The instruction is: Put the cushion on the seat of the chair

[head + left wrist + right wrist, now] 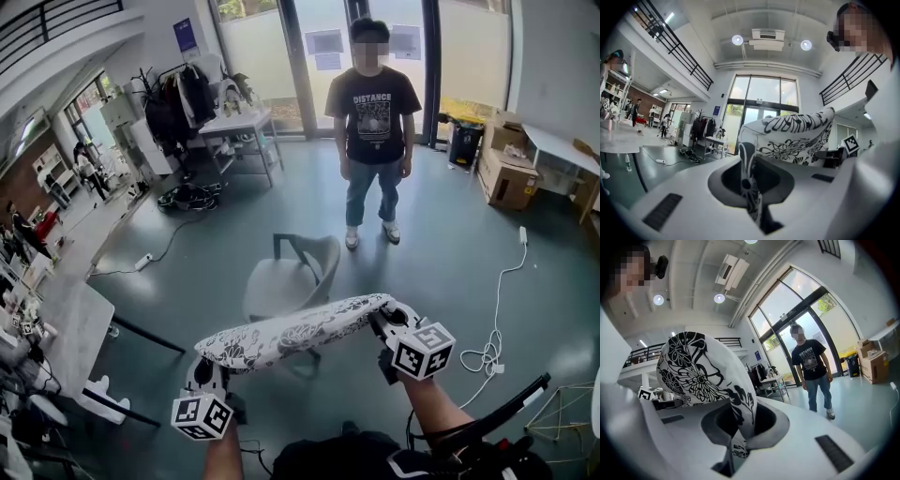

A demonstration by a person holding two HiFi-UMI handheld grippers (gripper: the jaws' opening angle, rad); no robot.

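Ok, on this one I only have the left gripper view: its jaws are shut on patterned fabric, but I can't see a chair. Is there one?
Observer: Yes. The head view shows a grey chair just beyond the cushion. Nothing lies on the part of its seat that shows.
Operator: What holds the cushion's other end?
Observer: The right gripper. Its own view shows the jaws shut on a fold of the cushion's edge.
Operator: Is anyone close to the chair?
Observer: A person stands beyond the chair, facing it and apart from it.
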